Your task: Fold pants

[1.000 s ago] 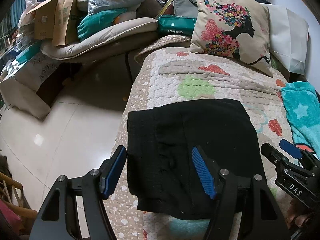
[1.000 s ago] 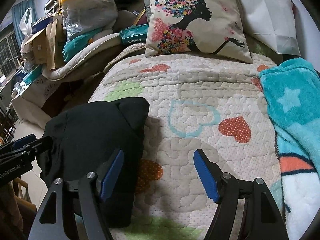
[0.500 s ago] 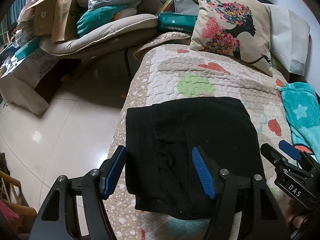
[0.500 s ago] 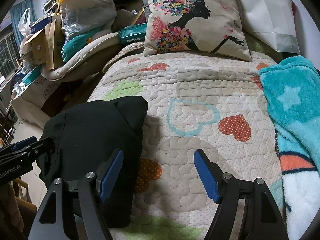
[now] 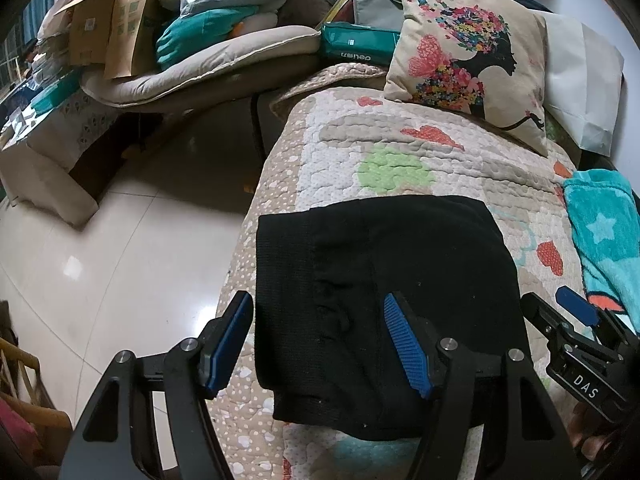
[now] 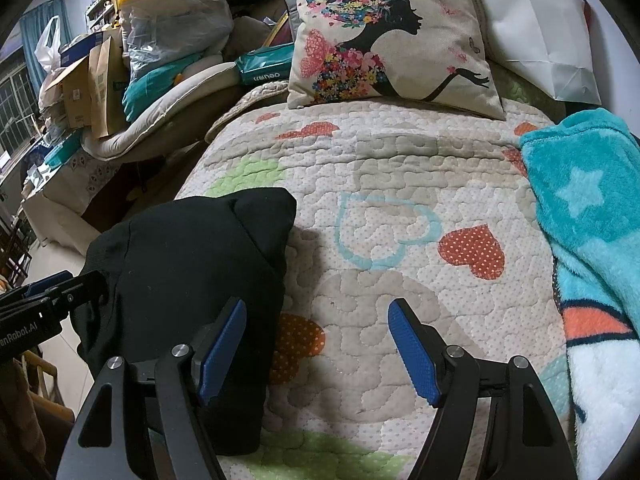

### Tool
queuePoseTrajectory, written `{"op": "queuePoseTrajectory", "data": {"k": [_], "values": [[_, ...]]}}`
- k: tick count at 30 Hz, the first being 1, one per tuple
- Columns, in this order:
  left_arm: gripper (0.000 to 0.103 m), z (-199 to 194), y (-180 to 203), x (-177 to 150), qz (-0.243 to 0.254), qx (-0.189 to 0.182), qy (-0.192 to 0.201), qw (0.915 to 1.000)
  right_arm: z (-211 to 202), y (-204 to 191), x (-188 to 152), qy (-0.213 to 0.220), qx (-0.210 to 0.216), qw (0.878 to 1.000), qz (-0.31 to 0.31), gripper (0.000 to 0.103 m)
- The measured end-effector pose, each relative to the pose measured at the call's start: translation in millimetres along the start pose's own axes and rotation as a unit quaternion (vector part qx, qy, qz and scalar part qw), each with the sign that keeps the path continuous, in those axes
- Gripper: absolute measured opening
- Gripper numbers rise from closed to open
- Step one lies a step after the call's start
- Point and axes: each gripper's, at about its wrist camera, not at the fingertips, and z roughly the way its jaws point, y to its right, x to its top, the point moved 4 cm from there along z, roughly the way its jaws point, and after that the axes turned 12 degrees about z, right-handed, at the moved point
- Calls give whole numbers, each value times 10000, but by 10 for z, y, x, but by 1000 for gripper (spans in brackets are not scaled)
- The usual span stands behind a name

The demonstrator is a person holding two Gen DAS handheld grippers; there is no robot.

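Observation:
The black pants (image 5: 384,280) lie folded into a compact rectangle on the quilted bed cover, near its left edge. They also show in the right wrist view (image 6: 188,268) at the lower left. My left gripper (image 5: 320,340) is open and empty, hovering just above the near part of the pants. My right gripper (image 6: 316,348) is open and empty above the bare quilt, right of the pants. The right gripper also shows in the left wrist view (image 5: 568,320), and the left gripper in the right wrist view (image 6: 48,292).
A quilted bed cover (image 6: 400,168) with hearts. A floral cushion (image 6: 384,40) and a white pillow (image 6: 536,28) at the far end. A teal star blanket (image 6: 592,220) along the right. Tiled floor (image 5: 120,248) and piled boxes and bags (image 5: 120,32) to the left.
Both grippers have drawn back slightly and risen a little from the pants. The pants lie unchanged and both grippers stay open.

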Motion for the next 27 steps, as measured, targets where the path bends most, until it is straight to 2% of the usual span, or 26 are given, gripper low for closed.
{"op": "queuePoseTrajectory", "data": {"k": [9, 14, 19, 23, 27], "values": [[67, -28, -92, 50, -142, -133, 71, 9998, 4, 13, 14, -1, 9, 10000, -7, 79], [67, -44, -591, 119, -1039, -325, 211, 9938, -7, 19, 8, 42, 16, 10000, 54, 79], [67, 118, -805, 28, -1653, -983, -4, 9813, -23, 30, 32, -8, 244, 9994, 251, 79], [68, 304, -696, -10, -1691, -1484, -273, 9740, 36, 20, 58, -217, 600, 9968, 479, 80], [70, 582, -527, -94, -1748, -1928, -785, 9623, 250, -7, 113, -579, 761, 9934, 641, 80]]}}
